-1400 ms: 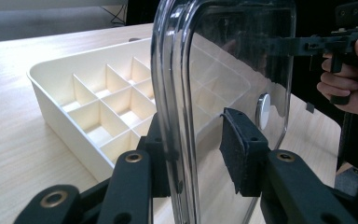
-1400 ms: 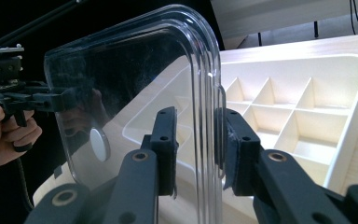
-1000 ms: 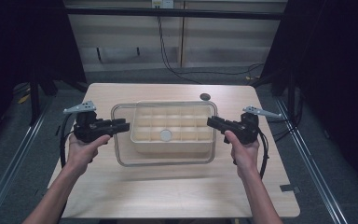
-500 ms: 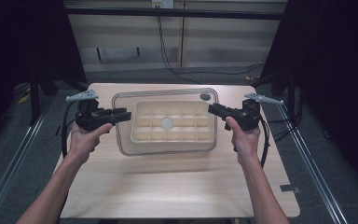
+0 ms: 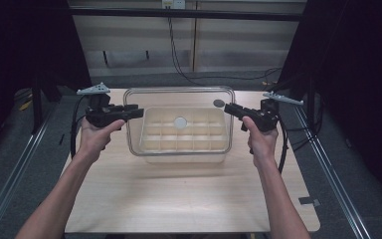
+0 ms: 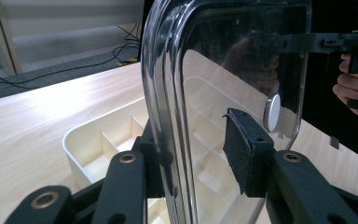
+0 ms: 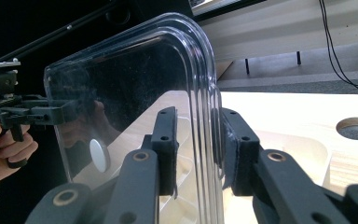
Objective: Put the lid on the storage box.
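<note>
Left gripper (image 5: pixel 129 112) jaws have just been opening; right gripper (image 5: pixel 231 109) clamped, both forearms reaching forward

Clear lid's (image 6: pixel 242 70) lower edge beyond frame

A pale wooden table (image 5: pixel 179 199) carries a cream compartment tray (image 5: pixel 184 137) near its far edge.

I lift the clear plastic lid (image 5: pixel 179 99) off the cream compartment tray (image 5: pixel 184 137), raising it away from me; the tray's front edge is now uncovered. My left gripper (image 5: pixel 135 111) has just been opening, one pad clear of the rim between its jaws. Both hands sit farther up the table.
</note>
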The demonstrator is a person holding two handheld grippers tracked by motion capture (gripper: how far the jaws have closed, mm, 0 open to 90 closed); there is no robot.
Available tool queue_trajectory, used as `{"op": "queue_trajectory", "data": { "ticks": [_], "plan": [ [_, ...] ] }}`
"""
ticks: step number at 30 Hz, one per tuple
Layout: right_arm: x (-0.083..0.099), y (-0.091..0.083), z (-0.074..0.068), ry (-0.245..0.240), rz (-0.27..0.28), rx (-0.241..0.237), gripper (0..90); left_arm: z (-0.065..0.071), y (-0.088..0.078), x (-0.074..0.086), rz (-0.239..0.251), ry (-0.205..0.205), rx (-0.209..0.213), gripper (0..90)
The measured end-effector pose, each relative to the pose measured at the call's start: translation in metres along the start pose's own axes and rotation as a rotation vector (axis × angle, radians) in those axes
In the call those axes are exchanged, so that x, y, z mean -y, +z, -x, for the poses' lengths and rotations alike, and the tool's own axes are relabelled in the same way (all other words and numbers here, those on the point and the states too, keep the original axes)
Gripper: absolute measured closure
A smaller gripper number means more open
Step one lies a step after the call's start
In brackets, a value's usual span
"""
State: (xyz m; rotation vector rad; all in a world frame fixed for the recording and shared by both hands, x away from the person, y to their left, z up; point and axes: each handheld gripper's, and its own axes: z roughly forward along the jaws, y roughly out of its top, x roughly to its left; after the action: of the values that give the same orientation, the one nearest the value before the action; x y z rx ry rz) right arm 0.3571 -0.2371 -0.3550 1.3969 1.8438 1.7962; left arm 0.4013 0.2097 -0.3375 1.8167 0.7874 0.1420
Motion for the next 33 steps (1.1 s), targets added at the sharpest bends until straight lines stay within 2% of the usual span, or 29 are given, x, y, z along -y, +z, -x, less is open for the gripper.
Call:
{"op": "queue_trajectory", "data": {
  "ticks": [3, 8, 16, 17, 20, 25, 33],
  "plan": [
    [-0.002, 0.002, 0.004, 0.007, 0.001, 0.003, 69.6, -0.002, 0.006, -0.004, 0.004, -0.005, -0.015, 60.4],
    [-0.003, 0.005, 0.014, 0.031, 0.002, 0.011, 69.5, -0.004, 0.015, -0.008, -0.012, -0.011, -0.016, 60.3],
    [0.007, 0.005, 0.024, 0.059, -0.020, 0.029, 69.4, -0.008, 0.027, -0.001, -0.041, -0.031, -0.007, 60.2],
    [0.008, 0.006, 0.026, 0.074, -0.026, 0.038, 69.1, -0.007, 0.029, 0.001, -0.042, -0.034, -0.014, 60.2],
    [0.009, 0.008, 0.027, 0.075, -0.036, 0.045, 69.0, -0.010, 0.032, 0.002, -0.042, -0.034, -0.027, 59.4],
    [0.008, 0.015, 0.033, 0.093, -0.029, 0.049, 69.5, -0.018, 0.038, 0.003, -0.043, -0.052, -0.030, 58.8],
    [0.010, 0.023, 0.040, 0.093, -0.029, 0.063, 70.0, -0.030, 0.049, 0.007, -0.038, -0.084, -0.023, 56.1]
  ]
}}
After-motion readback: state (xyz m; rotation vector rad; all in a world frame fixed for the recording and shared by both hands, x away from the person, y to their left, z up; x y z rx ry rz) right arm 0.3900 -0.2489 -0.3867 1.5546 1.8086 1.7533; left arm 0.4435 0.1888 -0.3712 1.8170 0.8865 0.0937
